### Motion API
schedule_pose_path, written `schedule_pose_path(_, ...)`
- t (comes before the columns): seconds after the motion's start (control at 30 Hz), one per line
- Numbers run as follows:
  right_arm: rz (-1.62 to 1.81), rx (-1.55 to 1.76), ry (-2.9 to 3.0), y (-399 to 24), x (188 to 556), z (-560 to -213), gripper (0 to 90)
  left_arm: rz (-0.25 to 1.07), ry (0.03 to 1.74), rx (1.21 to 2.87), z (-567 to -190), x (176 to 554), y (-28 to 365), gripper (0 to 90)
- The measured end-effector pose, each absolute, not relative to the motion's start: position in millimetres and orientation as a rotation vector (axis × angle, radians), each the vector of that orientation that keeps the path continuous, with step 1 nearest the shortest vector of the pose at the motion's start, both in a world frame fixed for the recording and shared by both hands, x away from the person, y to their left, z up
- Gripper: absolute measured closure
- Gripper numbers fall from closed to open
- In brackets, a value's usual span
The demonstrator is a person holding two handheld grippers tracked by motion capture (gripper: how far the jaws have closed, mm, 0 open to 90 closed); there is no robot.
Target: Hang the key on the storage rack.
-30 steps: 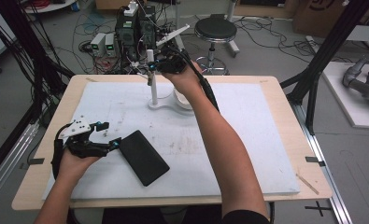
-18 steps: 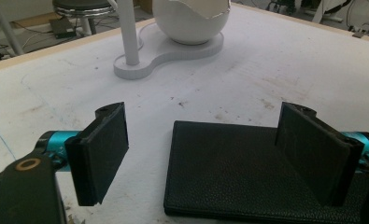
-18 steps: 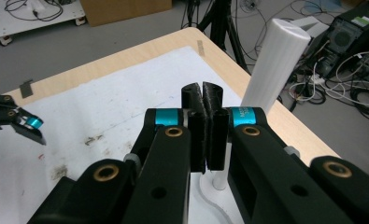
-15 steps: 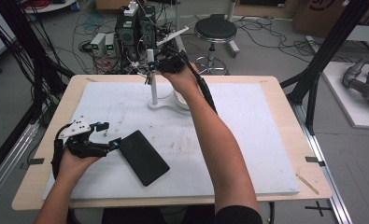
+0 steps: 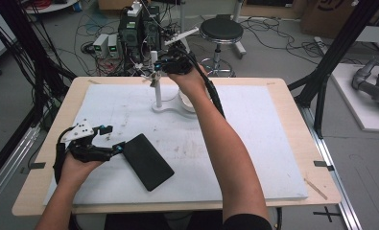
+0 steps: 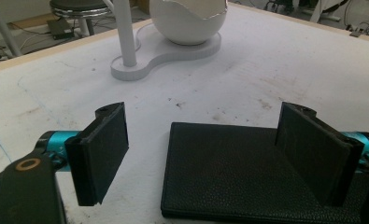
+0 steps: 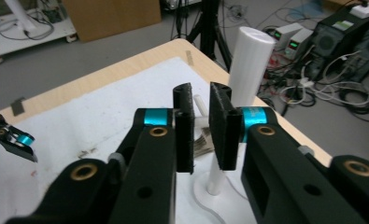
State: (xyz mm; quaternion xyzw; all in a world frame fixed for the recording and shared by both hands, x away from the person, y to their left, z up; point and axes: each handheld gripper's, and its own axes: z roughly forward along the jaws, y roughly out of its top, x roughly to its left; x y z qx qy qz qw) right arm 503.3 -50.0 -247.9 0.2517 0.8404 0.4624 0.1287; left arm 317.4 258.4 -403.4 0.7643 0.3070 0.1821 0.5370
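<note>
A flat black leather case [image 5: 148, 162] lies on the white mat at the near left. My left gripper [image 5: 114, 138] stands open at the case's left end; in the left gripper view one jaw is over the case [image 6: 229, 186] and the other over bare mat beside it, with the left gripper [image 6: 208, 149] wide apart. A white stand [image 5: 170, 106] with a thin post [image 5: 157, 93] and a round white bowl [image 6: 189, 21] stands at the far middle. My right gripper [image 5: 153, 64] is at the post's top. Its jaws [image 7: 201, 126] sit close on either side of the post [image 7: 213, 172], leaving a narrow gap.
The mat [image 5: 254, 143] covers a wooden table [image 5: 302, 120]. Behind the far edge are electronics boxes [image 5: 139, 28], tangled cables and a round stool [image 5: 220, 28]. A black frame leg [image 5: 321, 81] rises at the right. The person's right forearm [image 5: 225, 153] crosses the mat's middle.
</note>
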Motion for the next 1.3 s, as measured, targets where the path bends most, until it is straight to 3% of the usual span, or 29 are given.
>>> schedule_pose_path(0.57,1.374,0.748,2.248,-140.7,434.4,-241.0,36.6,0.431,0.714,1.836,-401.6,314.6,251.3,17.2)
schedule_pose_path(0.83,1.399,0.816,2.166,-200.5,400.5,-258.0,32.3,0.428,0.716,1.837,-401.6,314.2,250.9,17.2)
schedule_pose_path(1.3,1.459,0.984,2.072,-289.3,361.5,-317.5,24.0,0.436,0.716,1.845,-404.6,315.8,250.9,17.2)
